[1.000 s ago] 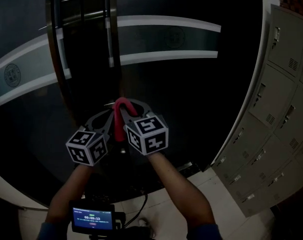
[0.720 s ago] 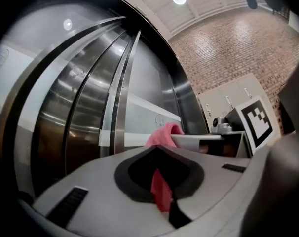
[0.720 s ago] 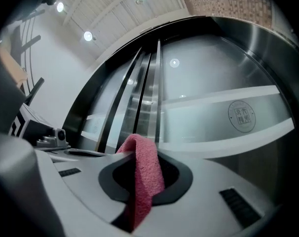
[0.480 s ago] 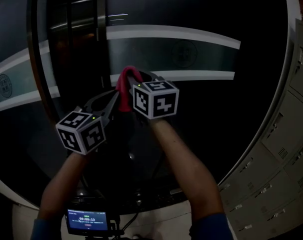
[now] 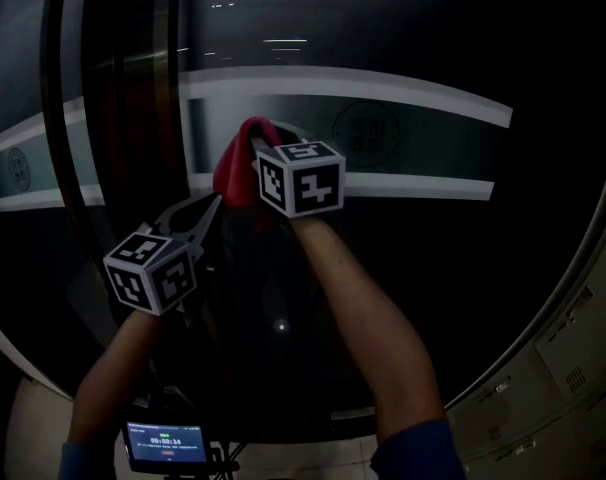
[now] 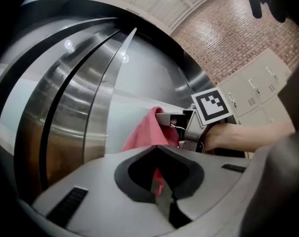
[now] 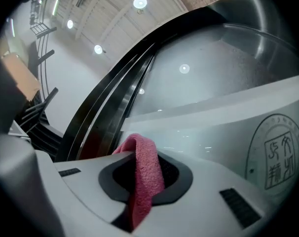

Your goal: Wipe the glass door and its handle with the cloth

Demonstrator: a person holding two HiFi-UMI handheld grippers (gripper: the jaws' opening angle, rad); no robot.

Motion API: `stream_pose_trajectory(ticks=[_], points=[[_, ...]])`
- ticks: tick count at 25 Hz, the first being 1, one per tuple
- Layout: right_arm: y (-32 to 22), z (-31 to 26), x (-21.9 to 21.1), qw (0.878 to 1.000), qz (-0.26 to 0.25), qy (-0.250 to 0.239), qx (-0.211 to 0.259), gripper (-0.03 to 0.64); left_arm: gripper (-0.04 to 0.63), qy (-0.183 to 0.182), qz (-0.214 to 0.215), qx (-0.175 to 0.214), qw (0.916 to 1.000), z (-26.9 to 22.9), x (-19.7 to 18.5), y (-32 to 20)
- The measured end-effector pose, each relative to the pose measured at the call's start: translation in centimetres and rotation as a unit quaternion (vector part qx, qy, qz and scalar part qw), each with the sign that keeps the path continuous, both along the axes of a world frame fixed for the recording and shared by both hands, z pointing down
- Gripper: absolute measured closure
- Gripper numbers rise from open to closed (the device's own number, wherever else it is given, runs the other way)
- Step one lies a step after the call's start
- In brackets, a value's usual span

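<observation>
The dark glass door [image 5: 433,58] fills the head view, crossed by a frosted white band [image 5: 423,183]. Steel vertical bars [image 5: 178,88] run down its left side; I cannot tell which one is the handle. A pink-red cloth [image 5: 239,163] is pressed against the glass on the band. My right gripper [image 5: 263,136] is shut on the cloth [image 7: 144,169], which folds over its jaws. My left gripper [image 5: 211,206] sits lower left, its tip touching the cloth's lower edge. A thin pink tail [image 6: 158,179] lies between its closed jaws [image 6: 162,196].
A round emblem [image 5: 368,128] is printed on the band just right of the cloth. Grey lockers [image 5: 573,368] stand at the lower right, close to the door's edge. A small lit screen [image 5: 165,446] hangs below my arms. Steel door bars [image 6: 97,98] are near the left gripper.
Both grippers have risen up the glass with the cloth, from below the white band onto it. My view has tilted up, so the lockers have slid towards the lower right corner.
</observation>
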State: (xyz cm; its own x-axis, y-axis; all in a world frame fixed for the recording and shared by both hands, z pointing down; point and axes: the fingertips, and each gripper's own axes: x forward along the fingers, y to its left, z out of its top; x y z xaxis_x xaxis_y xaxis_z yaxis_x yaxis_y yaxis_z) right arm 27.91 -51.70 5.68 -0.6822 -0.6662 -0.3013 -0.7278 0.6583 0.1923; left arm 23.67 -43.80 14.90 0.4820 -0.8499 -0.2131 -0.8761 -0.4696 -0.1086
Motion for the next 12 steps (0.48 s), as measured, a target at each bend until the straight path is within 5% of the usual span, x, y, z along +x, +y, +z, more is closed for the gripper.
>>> stream_pose_trajectory(ticks=[5, 12], points=[[-0.7, -0.6, 7.6, 1.000, -0.002, 0.018, 0.017, 0.584, 0.588, 0.015, -0.007, 0.006, 0.9998, 0.1, 5.7, -2.0], [-2.0, -0.9, 24.0, 0.997, 0.077, 0.016, 0.026, 0.584, 0.588, 0.020, 0.011, 0.003, 0.9997, 0.6, 14.5, -4.3]])
